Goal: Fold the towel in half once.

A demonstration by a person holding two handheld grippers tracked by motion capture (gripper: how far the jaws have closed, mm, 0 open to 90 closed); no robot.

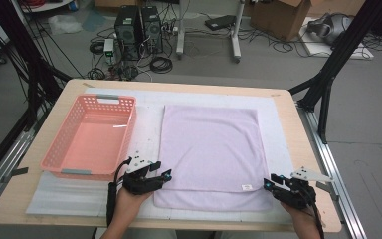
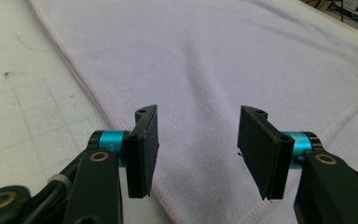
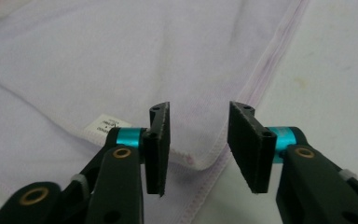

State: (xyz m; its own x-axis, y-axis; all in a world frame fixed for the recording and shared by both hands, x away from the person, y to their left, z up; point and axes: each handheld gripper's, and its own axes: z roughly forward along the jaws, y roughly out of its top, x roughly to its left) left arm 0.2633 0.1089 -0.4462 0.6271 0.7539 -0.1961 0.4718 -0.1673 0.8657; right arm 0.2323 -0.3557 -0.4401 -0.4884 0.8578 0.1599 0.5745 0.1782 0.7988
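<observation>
Forearms entering from the near table edge, one at each lower corner of the towel (image 1: 210, 144). Left hand (image 1: 129, 195) wrapped around the left gripper (image 1: 165, 175), jaws aimed right across the towel's near-left corner. In the left gripper view (image 2: 198, 149), jaws released and parted, empty gap between them, stitched hem running under the left pad (image 2: 142, 149) and plush pile under the right one. Right hand (image 1: 301, 209) gripping the right gripper (image 1: 267, 183), jaws aimed left at the towel's near-right corner. In the right gripper view (image 3: 198, 144), jaws likewise spread apart, clasping nothing, poised over the folded corner where the upper layer's hem curls above the lower layer. Cannot tell whether either pad touches the cloth.

Pale lilac towel spread flat at the table's middle, on a white mat (image 1: 144, 124), folded with the upper layer set slightly back from the near edge so a strip of the lower layer shows. Small white label (image 1: 246, 187) near the right corner, just beside the right gripper. Surface smooth, a few soft creases, faint pink stitching along the border.

Beyond the left gripper, pink basket (image 1: 64, 144) lying just beside the towel's left edge, on the tan table (image 1: 288, 119).
</observation>
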